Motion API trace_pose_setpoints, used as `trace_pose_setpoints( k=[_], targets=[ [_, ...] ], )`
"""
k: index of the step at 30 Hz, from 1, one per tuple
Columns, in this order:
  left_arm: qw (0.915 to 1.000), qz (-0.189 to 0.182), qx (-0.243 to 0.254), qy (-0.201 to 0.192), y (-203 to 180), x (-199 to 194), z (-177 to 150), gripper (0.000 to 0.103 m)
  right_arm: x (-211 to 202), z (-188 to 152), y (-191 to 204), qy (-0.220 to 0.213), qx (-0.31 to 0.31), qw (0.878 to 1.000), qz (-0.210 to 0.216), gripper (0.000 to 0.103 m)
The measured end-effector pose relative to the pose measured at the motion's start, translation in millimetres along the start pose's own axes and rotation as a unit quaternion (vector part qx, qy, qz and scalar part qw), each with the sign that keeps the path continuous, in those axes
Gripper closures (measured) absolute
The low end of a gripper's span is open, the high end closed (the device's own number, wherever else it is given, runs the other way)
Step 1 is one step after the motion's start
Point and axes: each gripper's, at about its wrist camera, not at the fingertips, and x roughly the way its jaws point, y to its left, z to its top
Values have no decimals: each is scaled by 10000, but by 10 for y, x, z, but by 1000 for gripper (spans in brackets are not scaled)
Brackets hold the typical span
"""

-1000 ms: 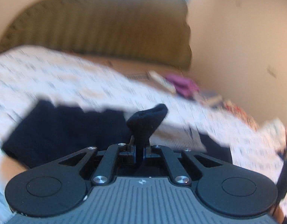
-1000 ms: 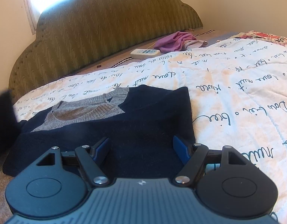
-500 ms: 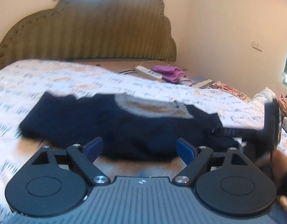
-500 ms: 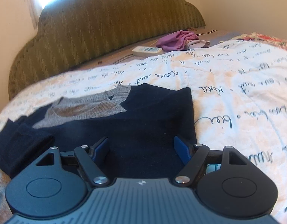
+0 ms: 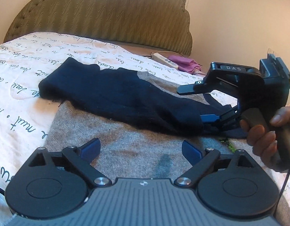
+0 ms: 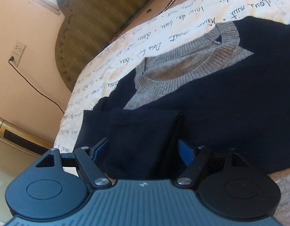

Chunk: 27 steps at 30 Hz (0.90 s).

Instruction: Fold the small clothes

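Navy-and-grey sweater [image 5: 114, 94] spread on script-printed bedspread [image 5: 18, 79], below green headboard [image 5: 99, 13].
Navy sleeve [image 5: 126, 99] laid across grey body, near centre; right gripper [image 5: 205, 117] low at right, tilted sideways, fingers apart around sleeve cuff [image 6: 143, 141]; left gripper [image 5: 141, 148] hovering near, fingers spread wide, holding nothing.

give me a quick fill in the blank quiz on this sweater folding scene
1. The sweater is navy with a ____ collar.
2. The left gripper has its jaws ____, with nothing between them.
3. The folded sleeve sits between the fingers of the ____ gripper.
4. The cloth beside the remote is ____.

Missing words: grey; open; right; purple
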Motion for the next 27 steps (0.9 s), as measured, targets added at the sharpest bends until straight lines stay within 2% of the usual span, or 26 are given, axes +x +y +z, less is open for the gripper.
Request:
trace_pose_setpoints(
  k=[3, 4, 5, 6, 7, 12, 16, 18, 20, 25, 27],
  targets=[
    [9999, -35, -100, -16, 32, -4, -5, 7, 14, -40, 21, 11, 48, 9999, 108, 27],
    [9999, -50, -122, -18, 38, -7, -7, 7, 26, -62, 32, 39, 2, 10000, 79, 47],
    [9999, -61, -140, -20, 40, -11, -8, 7, 41, -74, 40, 110, -63, 9999, -30, 61],
    [9998, -72, -161, -23, 46, -6, -2, 7, 75, -81, 44, 187, -124, 9995, -202, 85],
    [9998, -77, -184, -21, 50, 0, 1, 6, 91, -87, 46, 176, -198, 9991, -339, 91],
    [9997, -77, -222, -26, 58, 0, 0, 6, -3, -75, 147, -43, -621, 9973, -391, 97],
    [9997, -74, -219, -29, 58, -10, -3, 6, -296, 76, 241, -199, -1046, 9936, -365, 98],
    [9997, -76, -217, -27, 60, -11, -3, 6, -474, 184, 196, -281, -1204, 9910, -515, 98],
    [9997, -77, -216, -29, 61, -12, -2, 6, -639, 298, 37, -350, -1196, 9894, -750, 98],
    [9997, -78, -214, -27, 63, -13, -2, 6, -970, 434, -548, -548, -733, 9861, -1390, 98],
    [9997, -78, -215, -28, 64, -13, -2, 5, -1021, 416, -761, -574, -466, 9867, -1445, 98]
  ],
)
